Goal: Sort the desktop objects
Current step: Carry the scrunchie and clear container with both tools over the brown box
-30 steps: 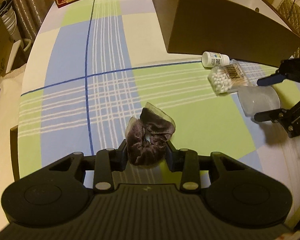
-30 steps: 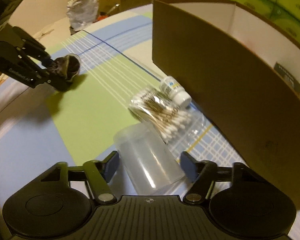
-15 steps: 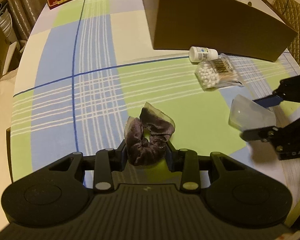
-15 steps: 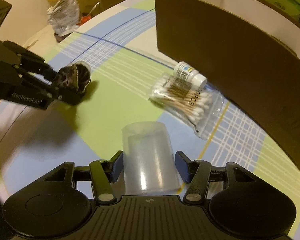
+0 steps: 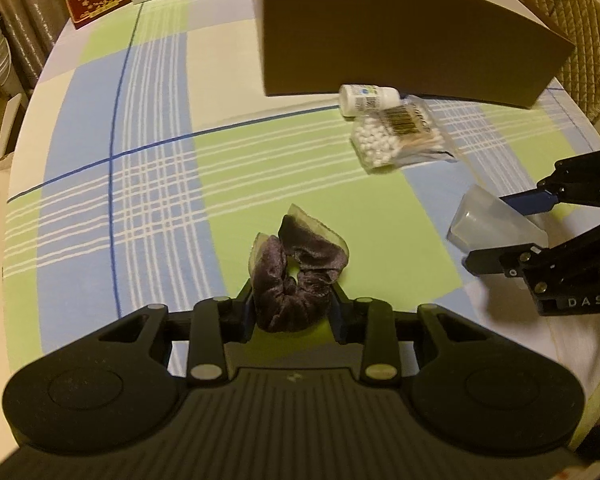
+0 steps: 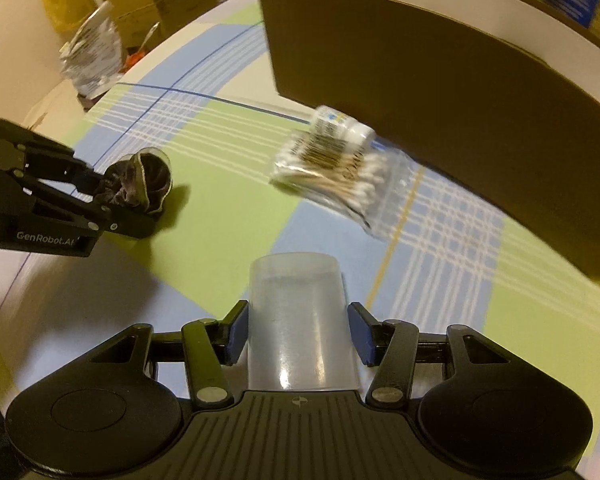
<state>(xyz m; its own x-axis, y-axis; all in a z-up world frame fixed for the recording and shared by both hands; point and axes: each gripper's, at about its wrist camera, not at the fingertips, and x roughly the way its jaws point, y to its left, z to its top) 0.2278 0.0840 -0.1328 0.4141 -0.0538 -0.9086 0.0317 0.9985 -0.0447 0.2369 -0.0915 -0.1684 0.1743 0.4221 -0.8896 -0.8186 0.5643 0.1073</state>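
A dark purple velvet scrunchie point(image 5: 300, 280) with a clear plastic edge sits between my left gripper's point(image 5: 294, 300) pads, which are closing tighter on it just above the checked tablecloth point(image 5: 152, 184). The right wrist view shows that gripper point(image 6: 136, 200) and the scrunchie point(image 6: 148, 178) at the left. My right gripper point(image 6: 298, 332) is closing on a translucent plastic cup point(image 6: 296, 288) that lies on its side, pads against its wall. From the left wrist view, the cup point(image 5: 484, 224) and right gripper point(image 5: 496, 232) are at the right.
A large brown open box point(image 5: 400, 40) stands at the back of the table. In front of it lie a white pill bottle point(image 5: 366, 100) and a bag of cotton swabs point(image 5: 400, 136). Boxes and clutter stand beyond the table's far edge.
The right gripper has rolled and its pads have closed in on the cup, which now points straight ahead between them. The left gripper has shifted across the table with the scrunchie.
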